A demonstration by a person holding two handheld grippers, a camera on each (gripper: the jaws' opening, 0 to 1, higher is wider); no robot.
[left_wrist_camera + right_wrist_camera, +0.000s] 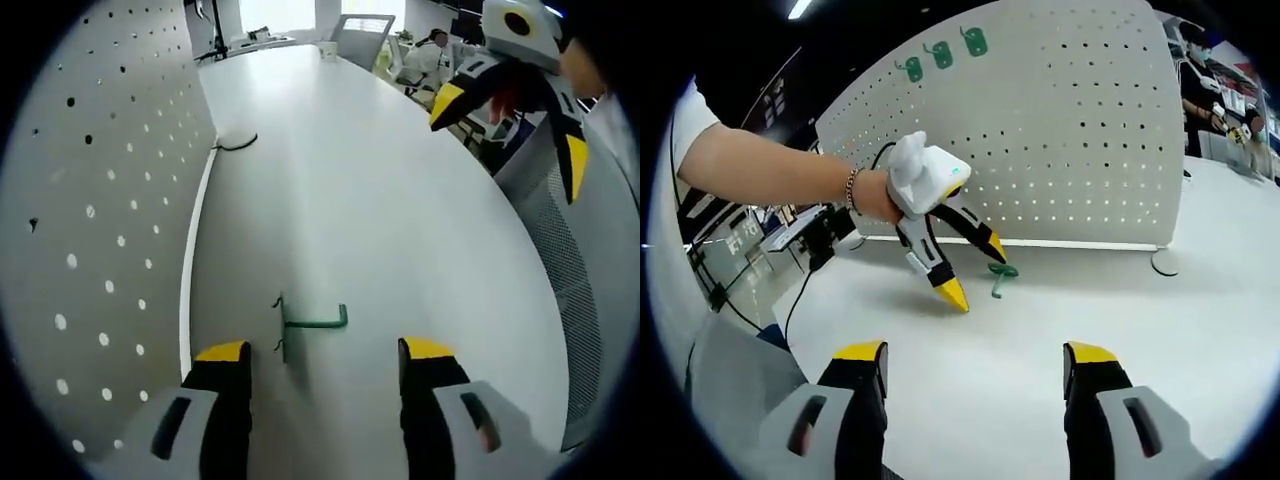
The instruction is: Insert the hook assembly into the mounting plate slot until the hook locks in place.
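Both tongs spread: left tongs (323, 352) straddle the hook (308, 322) near the pegboard (90, 200); closing off-centre could flick it away across the bench (380, 180).

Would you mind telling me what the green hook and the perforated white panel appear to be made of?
The green hook looks like bent metal wire with a smooth green coating, judging by its thin, even rod shape. The perforated panel appears to be thin sheet metal painted matte white, with regular punched holes; plastic cannot be ruled out.
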